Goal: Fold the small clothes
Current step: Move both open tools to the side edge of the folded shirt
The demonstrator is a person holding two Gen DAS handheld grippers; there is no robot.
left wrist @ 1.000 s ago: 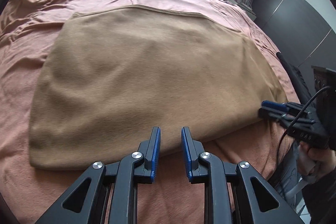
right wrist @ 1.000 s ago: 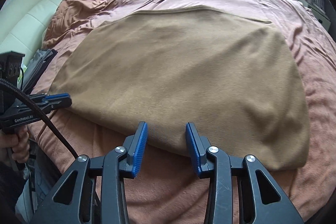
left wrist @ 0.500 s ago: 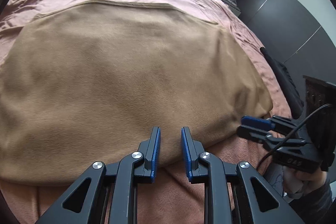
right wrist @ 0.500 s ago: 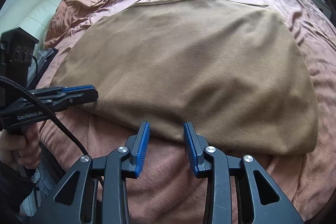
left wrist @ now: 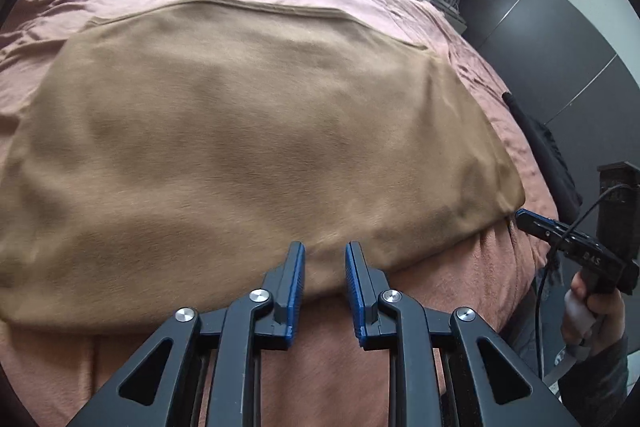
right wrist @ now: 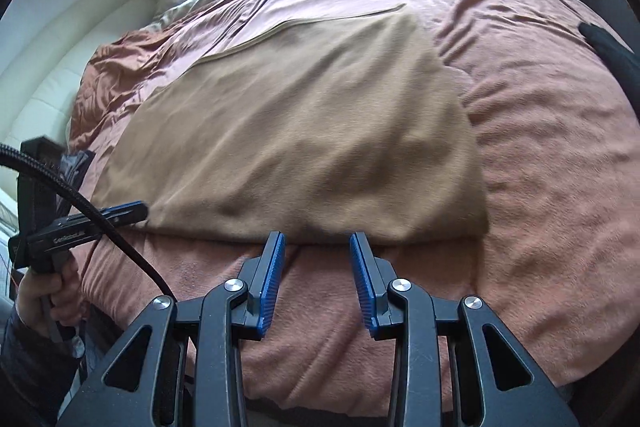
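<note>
one tan cloth (left wrist: 256, 131) flat on the pink bedspread (right wrist: 552, 163), two grippers, left gripper (left wrist: 325, 250) narrowly parted, empty, over the near hem, right gripper (right wrist: 317, 239) now wider than before, empty, moved toward the cloth's right near corner

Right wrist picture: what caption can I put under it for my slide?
Open right hand-held gripper poised at the near edge of a flat tan fleece garment on a rumpled pink bedspread.

Tan cloth (left wrist: 256, 131) flat on pink bedspread (left wrist: 460, 279) — left tongs (left wrist: 325, 247) parted at its near edge
</note>
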